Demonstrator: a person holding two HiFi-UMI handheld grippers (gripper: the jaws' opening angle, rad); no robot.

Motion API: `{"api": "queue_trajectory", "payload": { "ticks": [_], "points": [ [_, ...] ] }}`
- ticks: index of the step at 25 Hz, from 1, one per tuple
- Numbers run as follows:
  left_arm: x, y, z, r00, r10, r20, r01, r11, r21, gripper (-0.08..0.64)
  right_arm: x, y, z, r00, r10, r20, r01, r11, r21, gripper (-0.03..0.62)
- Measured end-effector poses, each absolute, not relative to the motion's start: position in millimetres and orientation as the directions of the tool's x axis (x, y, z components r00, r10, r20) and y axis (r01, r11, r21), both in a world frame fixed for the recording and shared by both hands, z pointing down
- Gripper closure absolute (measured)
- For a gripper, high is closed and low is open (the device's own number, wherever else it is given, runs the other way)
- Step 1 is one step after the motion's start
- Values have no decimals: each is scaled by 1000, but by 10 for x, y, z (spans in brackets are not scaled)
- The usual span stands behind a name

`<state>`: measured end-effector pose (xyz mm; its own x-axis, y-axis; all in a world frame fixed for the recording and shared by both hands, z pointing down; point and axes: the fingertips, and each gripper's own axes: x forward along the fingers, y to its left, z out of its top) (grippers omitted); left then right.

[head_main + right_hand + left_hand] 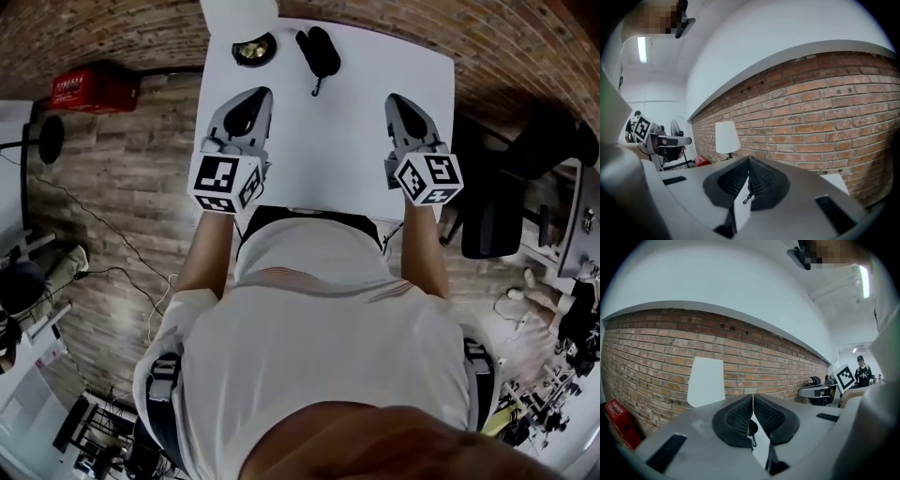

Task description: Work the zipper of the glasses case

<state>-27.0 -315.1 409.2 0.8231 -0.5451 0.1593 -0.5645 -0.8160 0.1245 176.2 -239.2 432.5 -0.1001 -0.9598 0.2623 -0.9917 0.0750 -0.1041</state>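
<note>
Both tools low over white rectangular bench (328, 159), flanking its bare centre. At 10 o'clock, left tool (256, 101), jaws pressed together on nothing. At 2 o'clock, right tool (400, 101), likewise closed and empty. Black oval zippered glasses case (319, 49) at 12 o'clock near far edge, untouched, pull tab (316, 91) trailing toward 6. Small round dark dish (254, 49) beside case at its 9. Probably a ready pose, with the reach forward not yet begun.

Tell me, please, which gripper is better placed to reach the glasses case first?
Left, though only slightly. The left gripper is a little nearer the glasses case than the right gripper; both are shut and empty.
</note>
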Motion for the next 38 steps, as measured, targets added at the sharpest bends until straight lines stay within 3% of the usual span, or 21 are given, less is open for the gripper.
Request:
{"api": "queue_trajectory", "payload": {
  "ticks": [15, 18, 21, 22, 29, 38],
  "points": [
    [-222, -3225, 4367, 835, -511, 206, -544, -823, 164, 541, 1744, -2611, 4626, -73, -939, 337, -993, 38, -109, 532],
    [-229, -3181, 4388, 830, -516, 213, -552, -816, 171, 541, 1661, -2662, 4720, -124, -919, 374, -991, 93, -99, 424],
    [-241, -3152, 4416, 826, -518, 223, -556, -813, 173, 541, 1602, -2761, 4903, -155, -888, 434, -987, 125, -96, 243],
    [-246, -3147, 4430, 825, -518, 227, -558, -811, 175, 541, 1588, -2802, 4977, -164, -876, 453, -986, 130, -106, 214],
    [-325, -3189, 4507, 814, -526, 247, -574, -794, 202, 541, 1472, -3207, 5437, -188, -819, 542, -980, 121, -157, 123],
    [-493, -3353, 4646, 791, -548, 271, -605, -765, 220, 541, 1523, -3916, 6463, -72, -731, 679, -997, 64, -38, 15]
  ]
}}
